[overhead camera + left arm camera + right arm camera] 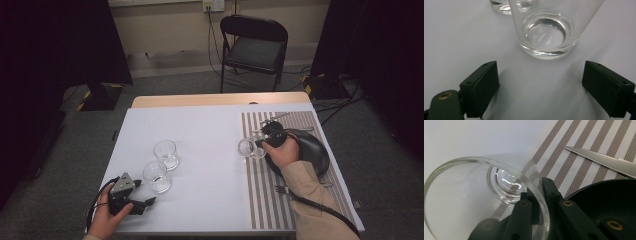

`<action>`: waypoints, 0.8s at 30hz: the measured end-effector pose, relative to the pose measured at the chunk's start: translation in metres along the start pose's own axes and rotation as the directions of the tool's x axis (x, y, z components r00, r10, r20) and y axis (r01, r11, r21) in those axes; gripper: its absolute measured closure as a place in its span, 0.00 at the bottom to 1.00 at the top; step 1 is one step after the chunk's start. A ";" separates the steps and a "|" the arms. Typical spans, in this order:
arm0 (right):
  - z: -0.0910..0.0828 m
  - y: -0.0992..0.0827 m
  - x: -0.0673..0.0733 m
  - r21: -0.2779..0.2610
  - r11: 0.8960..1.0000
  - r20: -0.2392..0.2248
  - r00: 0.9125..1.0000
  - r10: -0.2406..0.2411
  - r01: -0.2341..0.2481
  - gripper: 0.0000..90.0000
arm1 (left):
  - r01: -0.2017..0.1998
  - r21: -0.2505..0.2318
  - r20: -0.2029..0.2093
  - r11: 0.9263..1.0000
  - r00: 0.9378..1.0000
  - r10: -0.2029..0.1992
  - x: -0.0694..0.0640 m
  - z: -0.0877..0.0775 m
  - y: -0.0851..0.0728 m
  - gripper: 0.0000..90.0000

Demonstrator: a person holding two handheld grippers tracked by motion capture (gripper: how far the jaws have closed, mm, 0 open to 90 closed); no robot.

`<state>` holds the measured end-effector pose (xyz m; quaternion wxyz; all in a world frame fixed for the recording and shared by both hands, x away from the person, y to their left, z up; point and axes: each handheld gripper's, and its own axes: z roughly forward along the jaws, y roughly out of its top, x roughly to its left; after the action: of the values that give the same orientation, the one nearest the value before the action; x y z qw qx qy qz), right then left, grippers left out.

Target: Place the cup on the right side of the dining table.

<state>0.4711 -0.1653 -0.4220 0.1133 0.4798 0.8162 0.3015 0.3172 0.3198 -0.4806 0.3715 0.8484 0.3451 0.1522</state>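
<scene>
Three clear glasses are on the table. My right gripper (261,142) is shut on the rim of one glass (248,148), pinching its wall (537,195) between the jaws; the glass tilts over the left edge of the striped placemat (280,190). Two more glasses stand at the left: a nearer one (157,176) and a farther one (166,154). My left gripper (145,196) is open, just short of the nearer glass (546,30), whose base sits ahead of the spread jaws.
A black plate (312,150) lies on the placemat under the right hand, with a knife (604,158) beyond it and a fork (282,189) near the front. A white sheet (200,130) covers the table. A folding chair (254,47) stands behind.
</scene>
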 end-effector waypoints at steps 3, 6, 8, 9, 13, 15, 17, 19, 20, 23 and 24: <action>0.001 0.001 -0.002 -0.005 1.000 0.004 1.000 0.011 -0.011 0.95 | 0.000 -0.001 0.000 1.000 1.000 0.000 0.000 0.000 0.000 0.15; 0.000 0.001 -0.002 -0.005 1.000 0.009 1.000 0.011 -0.011 0.95 | 0.001 -0.001 0.000 1.000 1.000 -0.001 0.000 0.000 0.000 0.15; 0.000 0.001 -0.001 -0.004 1.000 0.013 1.000 0.009 -0.009 0.95 | 0.001 -0.001 0.000 1.000 1.000 -0.001 0.000 0.000 0.000 0.15; -0.001 0.001 -0.002 -0.006 1.000 0.021 1.000 0.011 -0.011 0.95 | 0.000 0.000 0.000 1.000 1.000 0.000 0.000 0.000 0.000 0.15; -0.001 0.000 -0.004 -0.009 1.000 0.022 0.999 0.027 -0.027 0.95 | 0.001 -0.001 0.000 1.000 1.000 -0.001 0.000 0.000 0.000 0.15; -0.002 -0.001 -0.005 -0.011 1.000 0.028 0.999 0.028 -0.028 0.95 | 0.000 0.000 0.000 1.000 1.000 0.000 0.000 0.000 0.000 0.15; -0.002 -0.001 -0.006 -0.013 1.000 0.043 0.999 0.026 -0.025 0.95 | 0.000 0.000 0.000 1.000 1.000 0.000 0.000 0.000 0.000 0.15; -0.003 -0.001 -0.007 -0.017 1.000 0.051 0.998 0.023 -0.023 0.95 | 0.000 0.000 0.000 1.000 1.000 0.000 0.000 0.000 0.000 0.15; -0.003 -0.001 -0.007 -0.017 1.000 0.051 0.998 0.023 -0.023 0.95 | 0.000 0.000 0.000 1.000 1.000 0.000 0.000 0.000 0.000 0.15; -0.003 -0.001 -0.007 -0.017 0.999 0.053 0.998 0.031 -0.030 0.95 | 0.001 -0.001 0.000 1.000 1.000 -0.001 0.000 0.000 0.000 0.15; -0.003 -0.001 -0.007 -0.021 0.999 0.056 0.998 0.027 -0.026 0.95 | 0.001 -0.001 0.000 1.000 1.000 -0.001 0.000 0.000 0.000 0.15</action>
<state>0.4723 -0.1728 -0.4214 0.1372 0.4978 0.8031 0.2974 0.3172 0.3197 -0.4807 0.3718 0.8481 0.3455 0.1521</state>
